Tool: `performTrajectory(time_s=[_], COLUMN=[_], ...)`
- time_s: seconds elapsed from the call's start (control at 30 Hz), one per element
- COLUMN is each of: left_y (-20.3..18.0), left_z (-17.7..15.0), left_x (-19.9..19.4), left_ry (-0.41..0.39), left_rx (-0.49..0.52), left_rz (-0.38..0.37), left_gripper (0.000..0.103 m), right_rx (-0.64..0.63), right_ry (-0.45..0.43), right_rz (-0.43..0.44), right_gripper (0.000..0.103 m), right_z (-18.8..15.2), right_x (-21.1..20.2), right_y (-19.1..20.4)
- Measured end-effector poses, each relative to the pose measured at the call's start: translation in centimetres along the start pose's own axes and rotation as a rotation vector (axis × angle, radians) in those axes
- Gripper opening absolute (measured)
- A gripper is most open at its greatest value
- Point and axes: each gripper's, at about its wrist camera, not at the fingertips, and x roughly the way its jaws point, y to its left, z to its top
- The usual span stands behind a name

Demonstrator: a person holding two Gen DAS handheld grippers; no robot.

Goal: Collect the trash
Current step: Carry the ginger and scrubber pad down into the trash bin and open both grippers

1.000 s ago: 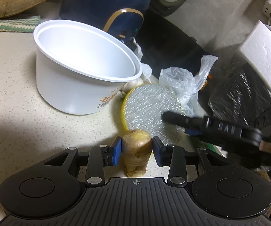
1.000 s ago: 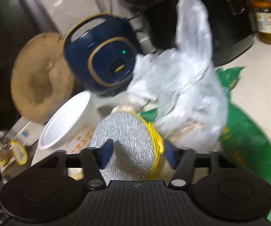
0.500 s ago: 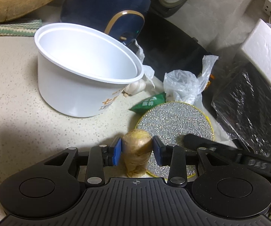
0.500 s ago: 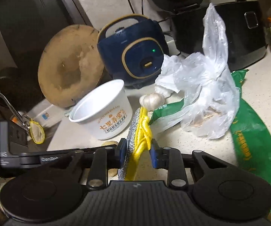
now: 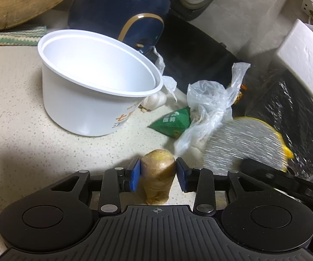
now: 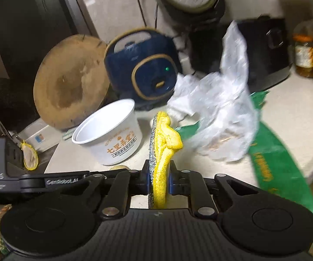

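The right tongs [image 6: 159, 179] have just been closing and now pinch the round scrubbing pad [image 6: 164, 150] on its edge, silver face to the left, yellow cloth to the right. It stands upright at the centre of the right wrist view. The grip is thin and low, so I think the pad may twist or slide out if the hand swings.

The left tongs [image 5: 158, 174] stand around the ginger piece [image 5: 158, 175]; whether the pads press it I cannot tell, so it may drop when lifted.

Further out, the white bowl [image 5: 95, 100] stands on the table [image 5: 15, 108], and the plastic bag [image 5: 208, 108] at centre right could catch and drag along.
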Motion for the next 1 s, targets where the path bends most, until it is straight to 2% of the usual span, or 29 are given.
performTrajectory(time_s=[0.13, 0.3, 0.4, 0.47, 0.67, 0.77, 0.9, 1.0], left_y=[-0.2, -2.1, -4.6, -6.1, -10.1, -11.1, -10.6, -9.0], left_z=[0.0, -0.1, -0.9, -2.2, -7.6, -11.8, -18.6, -23.6], left_x=[-0.4, -1.6, -2.3, -2.6, -1.0, 1.9, 9.0, 15.3], left_ry=[-0.022, -0.081, -0.090, -0.078, 0.055, 0.172, 0.387, 0.541], left_rx=[0.009, 0.105, 0.170, 0.177, 0.204, 0.232, 0.245, 0.213], left_rz=[-0.019, -0.125, -0.089, -0.112, -0.255, -0.312, -0.287, -0.206], left_gripper=[0.040, 0.040, 0.040, 0.040, 0.040, 0.040, 0.040, 0.040], right_rx=[0.008, 0.031, 0.007, 0.011, 0.167, 0.217, 0.239, 0.302], right_ry=[-0.069, -0.136, -0.150, -0.141, -0.074, -0.058, -0.018, 0.003], right_rz=[-0.064, -0.154, -0.234, -0.283, -0.334, -0.348, -0.398, -0.460], right_gripper=[0.014, 0.014, 0.014, 0.014, 0.014, 0.014, 0.014, 0.014], right_z=[-1.7, -5.4, -7.6, -9.1, -13.3, -15.3, -19.0, -23.1], right_x=[-3.8, -8.8, -11.1, -12.0, -12.9, -13.7, -13.9, -13.7], right_y=[-0.6, -2.2, -4.0, -5.6, -11.2, -12.7, -14.3, -16.1])
